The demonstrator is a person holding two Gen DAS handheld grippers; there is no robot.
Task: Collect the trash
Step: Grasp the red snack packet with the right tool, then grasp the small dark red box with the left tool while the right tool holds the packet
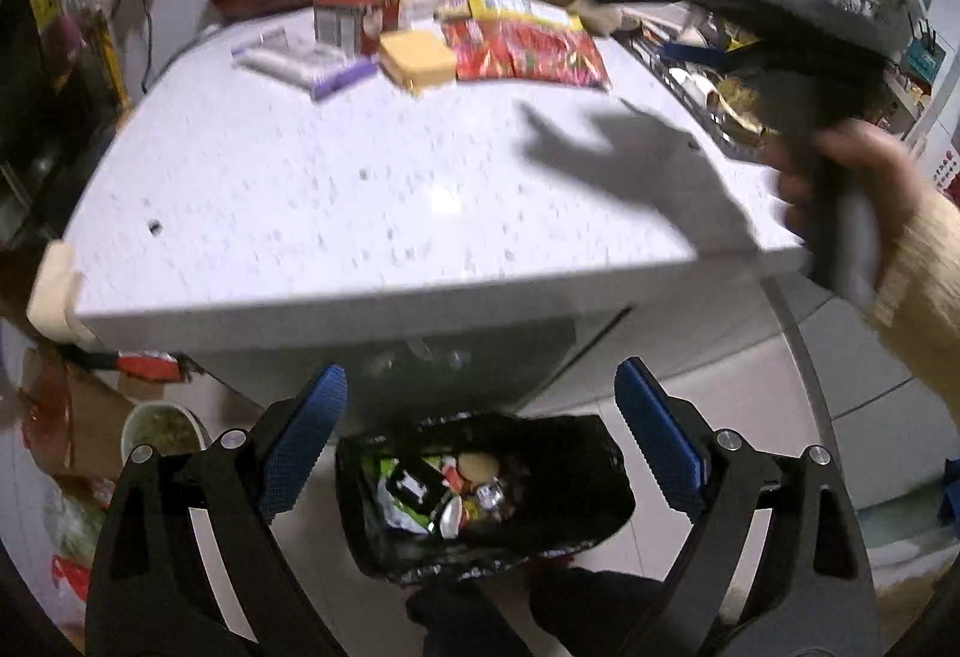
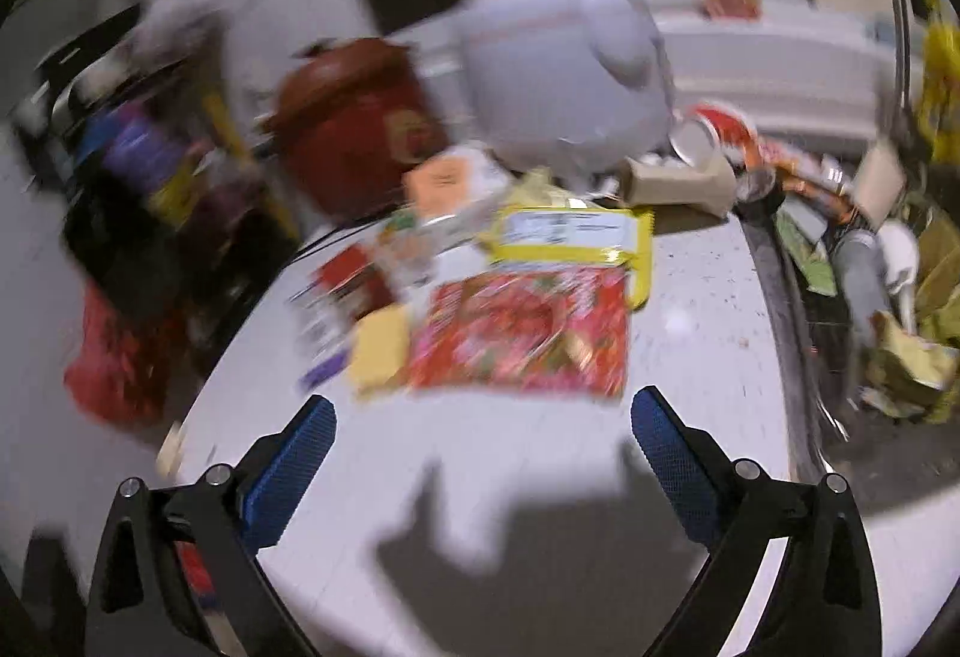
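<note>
My left gripper (image 1: 480,387) is open and empty, held over a black-lined trash bin (image 1: 600,483) on the floor, which holds several wrappers. On the white table (image 1: 360,189), wrappers lie at the far side: a red snack bag (image 1: 528,54), a yellow packet (image 1: 516,6), a yellow box (image 1: 417,60) and a white-purple wrapper (image 1: 300,60). My right gripper (image 2: 483,411) is open and empty above the table (image 2: 690,357), just short of the red snack bag (image 2: 528,333). The right gripper also shows in the left wrist view (image 1: 780,15), blurred, at the table's right.
A white rice cooker (image 2: 564,75) and a red pot (image 2: 354,117) stand at the table's back. A sink full of clutter (image 2: 888,297) lies to the right. Bags and a bowl (image 1: 162,429) sit on the floor left of the bin.
</note>
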